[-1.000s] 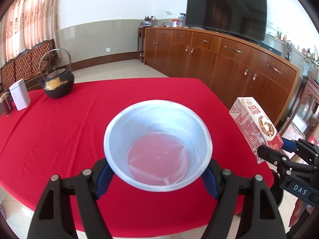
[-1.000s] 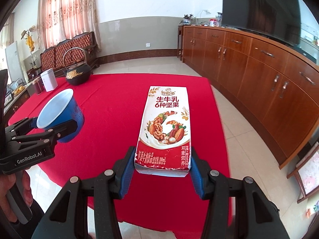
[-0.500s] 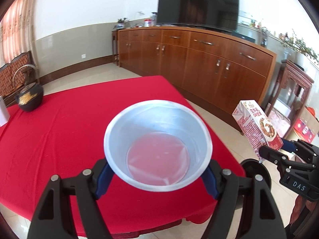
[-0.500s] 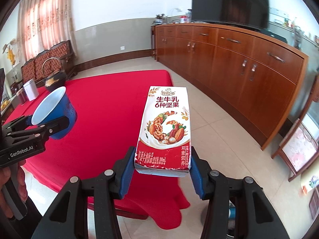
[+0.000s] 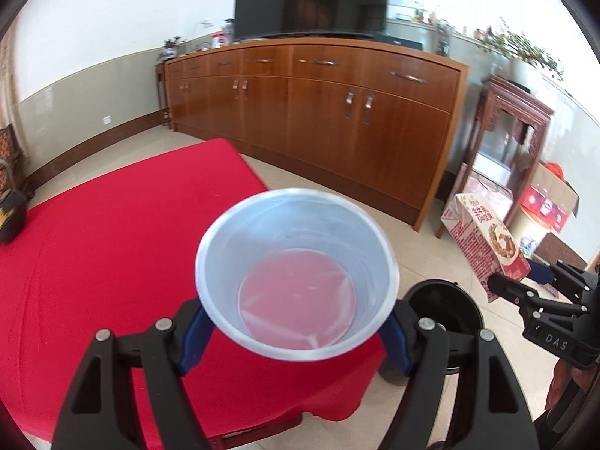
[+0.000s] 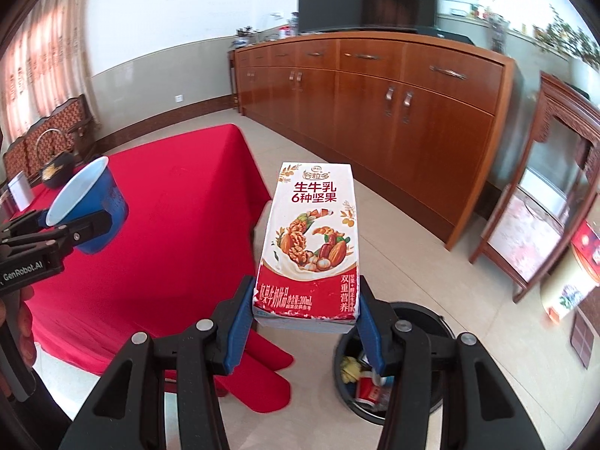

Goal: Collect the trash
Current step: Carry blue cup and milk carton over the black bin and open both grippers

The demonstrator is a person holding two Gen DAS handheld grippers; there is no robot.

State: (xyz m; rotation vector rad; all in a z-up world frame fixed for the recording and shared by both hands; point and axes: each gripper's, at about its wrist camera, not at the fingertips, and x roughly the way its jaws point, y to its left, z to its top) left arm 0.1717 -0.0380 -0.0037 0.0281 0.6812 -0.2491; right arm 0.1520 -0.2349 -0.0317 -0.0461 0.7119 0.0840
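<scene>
a red-clothed table [image 6: 157, 232] fills the left of the room, a black trash bin [image 6: 431, 322] on the floor off its corner with scraps inside. the right gripper [image 6: 305, 322] clamps a milk carton [image 6: 313, 240] just above the bin. the left gripper [image 5: 296, 332] pinches a blue paper cup [image 5: 296, 277], empty, over the table's edge beside the bin.

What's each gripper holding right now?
Left gripper: shut on the blue paper cup.
Right gripper: shut on the red-and-white milk carton.
</scene>
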